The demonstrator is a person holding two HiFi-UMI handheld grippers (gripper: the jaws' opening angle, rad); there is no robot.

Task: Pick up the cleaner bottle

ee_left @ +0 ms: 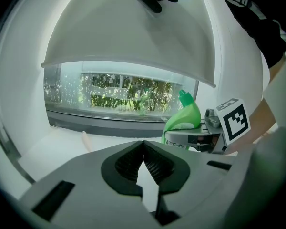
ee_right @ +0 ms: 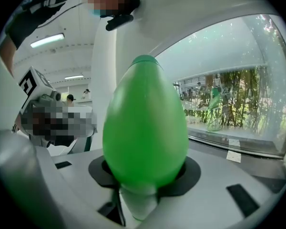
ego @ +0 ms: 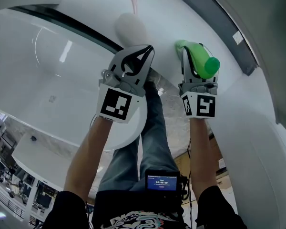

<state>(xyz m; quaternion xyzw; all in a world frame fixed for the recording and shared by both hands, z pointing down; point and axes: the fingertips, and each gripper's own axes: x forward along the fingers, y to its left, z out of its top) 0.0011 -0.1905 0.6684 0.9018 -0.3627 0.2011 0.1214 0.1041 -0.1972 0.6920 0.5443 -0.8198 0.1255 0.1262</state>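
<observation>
Plainly, there is one container here: a single green cleaner bottle, opaque, so what it holds cannot be seen. It sits upright between the jaws of the right claw, near the far edge of the curved white surface. In the right gripper view the bottle fills the gap, its rounded body bulging over both dark pads, which lie against its sides; the right claw is pinching the bottle with its jaws set wide. Whether the bottle's base touches the surface cannot be told.

There are two claws. The left claw hovers just beside the right one, its jaws pressed together with nothing between them; the left gripper view shows the tips meeting in a thin line, with the bottle off to the right.

Each claw carries one marker cube, two in all. One small lit screen hangs at the person's waist. One window with greenery runs behind the surface.
</observation>
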